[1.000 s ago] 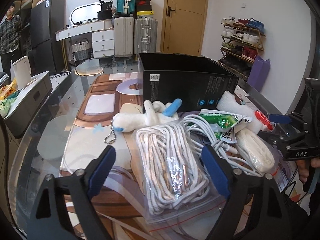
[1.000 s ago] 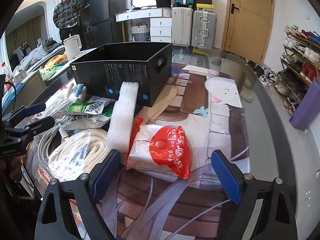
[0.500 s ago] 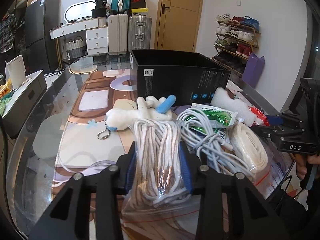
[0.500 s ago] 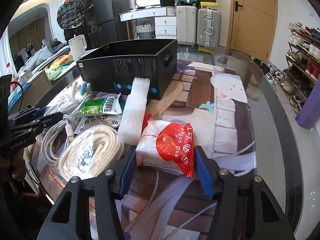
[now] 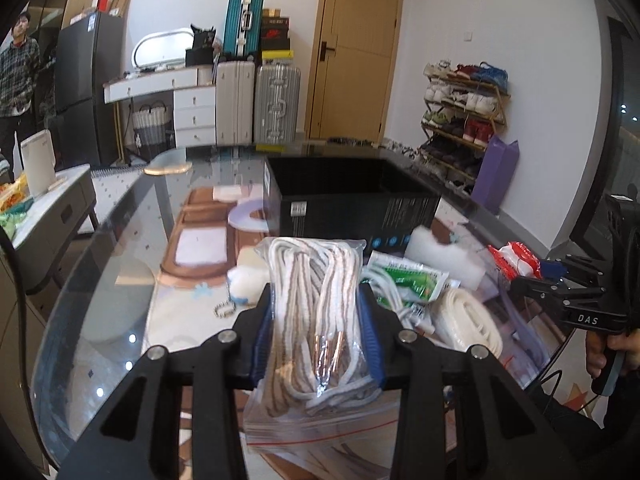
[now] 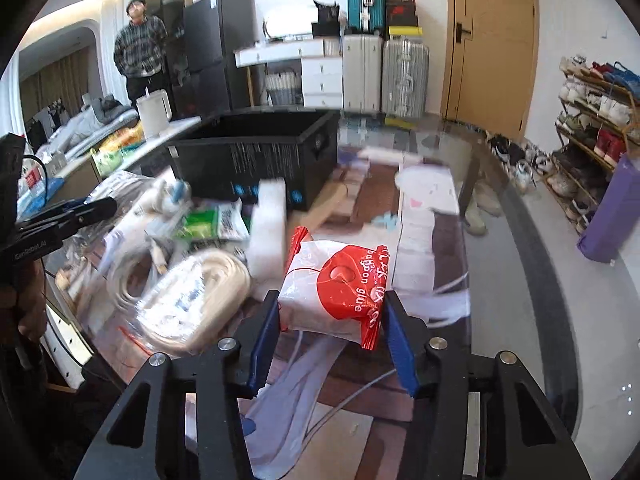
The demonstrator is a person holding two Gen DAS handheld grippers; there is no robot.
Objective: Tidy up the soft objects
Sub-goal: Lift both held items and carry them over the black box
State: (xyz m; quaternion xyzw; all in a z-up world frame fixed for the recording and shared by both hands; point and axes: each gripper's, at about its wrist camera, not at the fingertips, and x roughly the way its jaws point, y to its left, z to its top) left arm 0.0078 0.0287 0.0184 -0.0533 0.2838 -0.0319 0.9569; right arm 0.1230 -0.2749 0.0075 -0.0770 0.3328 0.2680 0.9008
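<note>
My left gripper point(image 5: 316, 340) is shut on a clear zip bag of white-and-brown rope point(image 5: 316, 312) and holds it up off the glass table. My right gripper point(image 6: 332, 332) is shut on a red-and-white packet point(image 6: 336, 292), lifted above the table. An open black box point(image 5: 352, 204) stands behind the pile; it also shows in the right wrist view point(image 6: 260, 152). On the table lie a coiled white rope in a bag point(image 6: 192, 296), a white foam block point(image 6: 268, 228), green sachets point(image 5: 404, 280), white cable and a white plush toy point(image 5: 246, 284) partly hidden by the rope bag.
The glass table point(image 5: 120, 280) has a rounded edge at left and front. The right gripper's body point(image 5: 576, 300) shows at the right of the left wrist view. A person point(image 6: 140, 52) stands at the back by a dark fridge. A shoe rack point(image 5: 464, 108) stands at right.
Both grippers went from wide open to shut: the left on the rope bag, the right on the red-and-white packet. Both objects have since been lifted off the table.
</note>
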